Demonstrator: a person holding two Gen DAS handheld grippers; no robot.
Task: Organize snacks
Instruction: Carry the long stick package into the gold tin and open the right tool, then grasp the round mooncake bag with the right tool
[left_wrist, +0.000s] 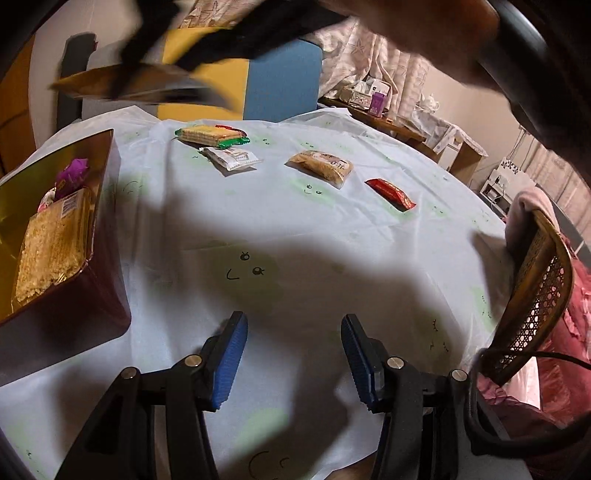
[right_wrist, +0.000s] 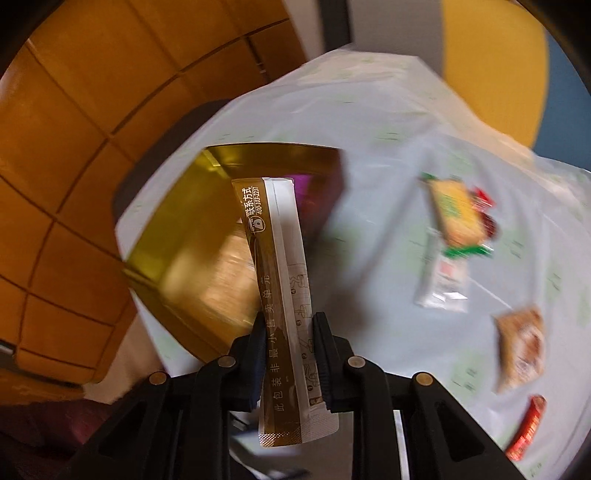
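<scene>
My right gripper (right_wrist: 290, 326) is shut on a long brown-and-white sachet (right_wrist: 275, 240), held up above the table with its far end over the gold-lined box (right_wrist: 177, 254). In the left wrist view the same sachet (left_wrist: 107, 84) shows as a blur high above the box (left_wrist: 105, 258), which holds a tan crumbly pack (left_wrist: 48, 243) and a purple wrapper (left_wrist: 74, 173). A green-edged cracker pack (left_wrist: 212, 134), a white pack (left_wrist: 234, 158), a tan pack (left_wrist: 321, 168) and a red bar (left_wrist: 389, 194) lie on the cloth. My left gripper (left_wrist: 293, 354) hovers open over bare cloth, nothing between its blue pads (left_wrist: 231, 363).
A light blue tablecloth (left_wrist: 295, 229) with green doodles covers the round table. A wicker chair back (left_wrist: 539, 295) stands at the right edge, and a yellow-and-blue chair (left_wrist: 258, 81) sits beyond the far side. Orange wall panels (right_wrist: 74, 147) lie behind the box.
</scene>
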